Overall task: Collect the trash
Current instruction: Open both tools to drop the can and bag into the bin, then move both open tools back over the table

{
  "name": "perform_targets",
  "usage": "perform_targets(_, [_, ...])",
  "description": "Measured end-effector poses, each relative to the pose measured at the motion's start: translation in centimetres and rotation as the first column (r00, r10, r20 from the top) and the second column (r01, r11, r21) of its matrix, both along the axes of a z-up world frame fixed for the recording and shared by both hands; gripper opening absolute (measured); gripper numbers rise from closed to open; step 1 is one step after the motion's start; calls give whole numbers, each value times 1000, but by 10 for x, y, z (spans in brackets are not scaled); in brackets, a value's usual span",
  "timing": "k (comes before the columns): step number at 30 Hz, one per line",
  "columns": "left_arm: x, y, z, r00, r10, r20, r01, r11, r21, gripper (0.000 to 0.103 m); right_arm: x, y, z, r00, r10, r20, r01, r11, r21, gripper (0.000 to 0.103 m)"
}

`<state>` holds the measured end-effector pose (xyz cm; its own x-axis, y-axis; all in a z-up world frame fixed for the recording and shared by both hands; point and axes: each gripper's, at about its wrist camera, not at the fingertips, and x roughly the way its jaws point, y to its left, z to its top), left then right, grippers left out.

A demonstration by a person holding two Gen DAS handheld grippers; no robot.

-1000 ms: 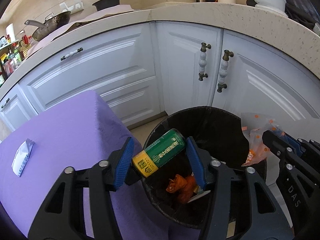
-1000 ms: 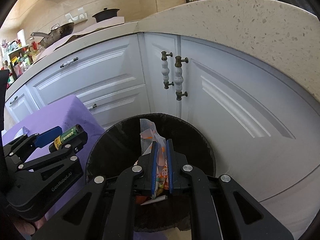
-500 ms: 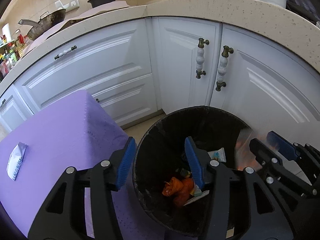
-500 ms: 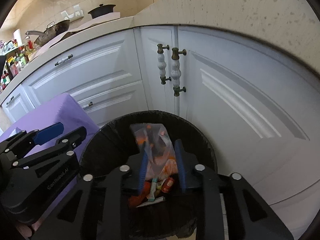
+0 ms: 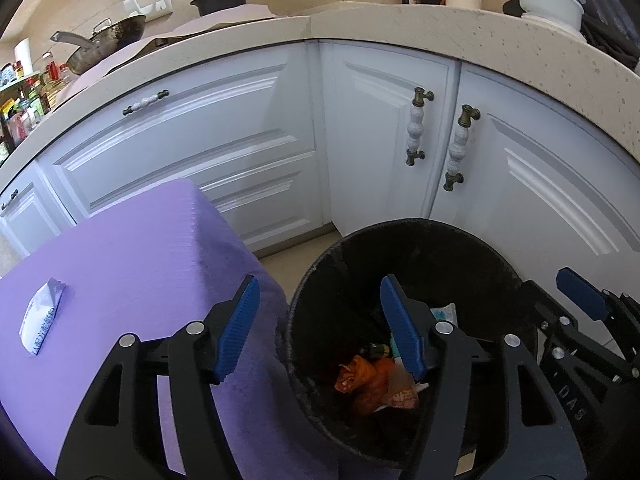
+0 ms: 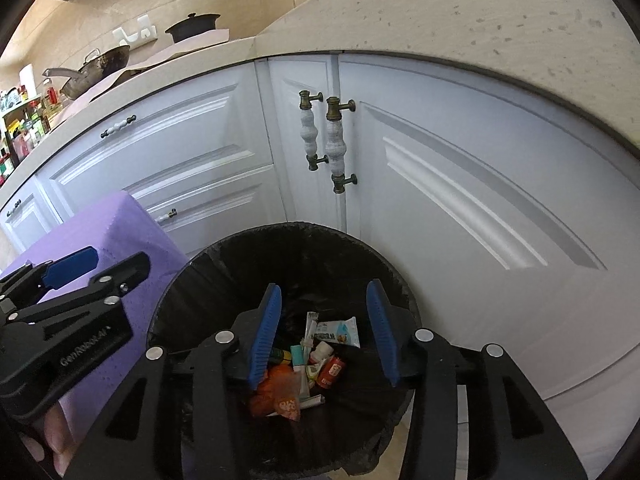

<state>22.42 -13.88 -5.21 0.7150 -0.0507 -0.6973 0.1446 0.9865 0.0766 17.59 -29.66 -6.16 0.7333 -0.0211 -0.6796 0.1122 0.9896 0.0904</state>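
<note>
Trash (image 6: 298,376) heaped at bottom of round black-lined bin (image 5: 320,272): crinkled orange wrappers, glossy plastic bag, green can lying flat. Left gripper (image 5: 322,330) spread wide, empty, astride bin rim and purple tabletop (image 5: 120,264); can gone from it. Right gripper (image 6: 326,330) gaping above bin, bag dropped since. Flat white wrapper (image 5: 40,318) on tabletop.

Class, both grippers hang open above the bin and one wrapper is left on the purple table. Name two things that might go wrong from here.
1. The left gripper straddles the black bin's rim; swinging toward the white wrapper might catch the rim and tip it.
2. The wrapper lies flat on the purple table, so the fingers may slide over it or bunch the cloth.
</note>
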Motion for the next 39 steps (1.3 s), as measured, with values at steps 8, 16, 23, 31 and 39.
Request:
perform_targets(8, [-13, 29, 11, 999, 40, 25, -41, 999, 2, 67, -3, 8, 9, 1000, 7, 19, -7, 1000, 0, 47])
perform_targets(16, [-30, 85, 18, 992, 123, 37, -123, 992, 21, 67, -3, 37, 18, 998, 55, 35, -55, 998, 4, 48])
perform_targets(23, [-45, 140, 27, 975, 215, 59, -218, 975, 35, 68, -1, 84, 30, 987, 153, 57, -154, 988, 1, 48])
perform_targets(31, [-60, 210, 34, 939, 333, 85, -337, 940, 45, 75, 2, 145, 40, 963, 261, 70, -262, 965, -1, 49])
perform_targets(39, [-55, 266, 25, 910, 410, 65, -413, 909, 49, 80, 7, 199, 41, 931, 360, 58, -360, 933, -12, 49])
